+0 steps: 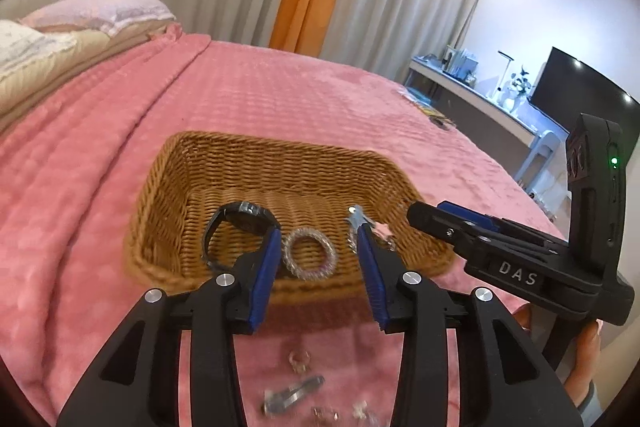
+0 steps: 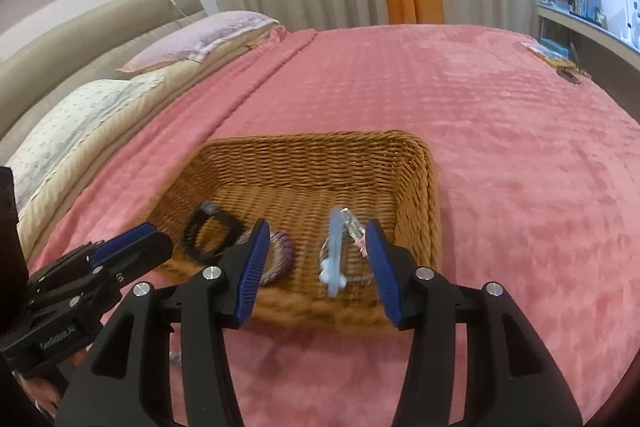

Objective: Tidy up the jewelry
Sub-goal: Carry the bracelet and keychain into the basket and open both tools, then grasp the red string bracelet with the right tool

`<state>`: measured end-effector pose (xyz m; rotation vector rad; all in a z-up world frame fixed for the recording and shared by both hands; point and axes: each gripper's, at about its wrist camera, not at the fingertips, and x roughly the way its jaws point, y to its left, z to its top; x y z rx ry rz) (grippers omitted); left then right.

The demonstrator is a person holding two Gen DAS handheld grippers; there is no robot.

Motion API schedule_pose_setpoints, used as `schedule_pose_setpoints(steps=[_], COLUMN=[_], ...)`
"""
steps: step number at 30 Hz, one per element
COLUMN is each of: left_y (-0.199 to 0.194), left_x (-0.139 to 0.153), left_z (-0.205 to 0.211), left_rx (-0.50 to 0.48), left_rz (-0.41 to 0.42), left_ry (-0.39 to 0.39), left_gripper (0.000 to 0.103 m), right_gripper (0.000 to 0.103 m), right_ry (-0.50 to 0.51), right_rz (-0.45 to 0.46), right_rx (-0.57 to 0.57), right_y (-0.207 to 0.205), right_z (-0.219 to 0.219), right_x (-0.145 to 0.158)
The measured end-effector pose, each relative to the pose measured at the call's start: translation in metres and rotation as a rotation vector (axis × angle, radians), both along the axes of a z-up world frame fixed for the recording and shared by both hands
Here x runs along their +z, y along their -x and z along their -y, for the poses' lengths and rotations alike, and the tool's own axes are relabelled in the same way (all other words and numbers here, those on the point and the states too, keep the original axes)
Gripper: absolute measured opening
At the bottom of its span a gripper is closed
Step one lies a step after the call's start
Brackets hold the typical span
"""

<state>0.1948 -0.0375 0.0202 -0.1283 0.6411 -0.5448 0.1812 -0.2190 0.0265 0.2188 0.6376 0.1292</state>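
A wicker basket (image 1: pixel 256 163) (image 2: pixel 416 187) lies on the pink bedspread. Inside it are a black watch (image 1: pixel 236 219) (image 2: pixel 210 233), a clear beaded bracelet (image 1: pixel 308 254) (image 2: pixel 280 251), a light blue hair clip (image 2: pixel 335 251) and a silvery piece (image 1: pixel 354 225). My left gripper (image 1: pixel 318 247) is open and empty over the basket's near rim. My right gripper (image 2: pixel 318 247) is open and empty above the basket's near edge; it also shows in the left wrist view (image 1: pixel 436 217). On the bedspread below the left gripper lie a silver hair clip (image 1: pixel 292 393) and small rings (image 1: pixel 300 361).
The pink bedspread (image 1: pixel 280 87) stretches beyond the basket. Pillows (image 2: pixel 200 39) lie at the headboard on the left. Small items (image 2: pixel 556 59) lie at the bed's far right corner. A desk with a TV (image 1: pixel 576 95) stands by the right wall.
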Motion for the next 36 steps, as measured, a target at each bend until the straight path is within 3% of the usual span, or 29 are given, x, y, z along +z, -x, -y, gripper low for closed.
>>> schedule_pose_setpoints(steps=[13,23,30,32,36], left_y=[0.097,0.138,0.141,0.142,0.142], left_x=[0.029,-0.024,-0.057,-0.061,-0.065], left_z=[-0.035,-0.064,-0.059,-0.055,-0.049], left_rx=[0.003,0.032,0.020,0.014,0.005], left_rz=[0.052,-0.048,-0.104,-0.099,-0.102], left_ry=[0.059,0.071,0.044,0.023,0.007], left_gripper=[0.038,0.038,0.038,0.038,0.038], right_gripper=[0.047,0.046,0.046,0.038,0.037], right_ry=[0.039,0.046,0.066,0.070,0.083], right_rz=[0.031,-0.074,-0.122,-0.135,-0.148], right_rx=[0.050,0.120,0.150,0.160,0.152], right_y=[0.116,0.171,0.174,0.172,0.165], right_z=[-0.028,-0.063,-0.080,-0.083,-0.085], right_x=[0.007,-0.053,-0.076,-0.080,-0.082])
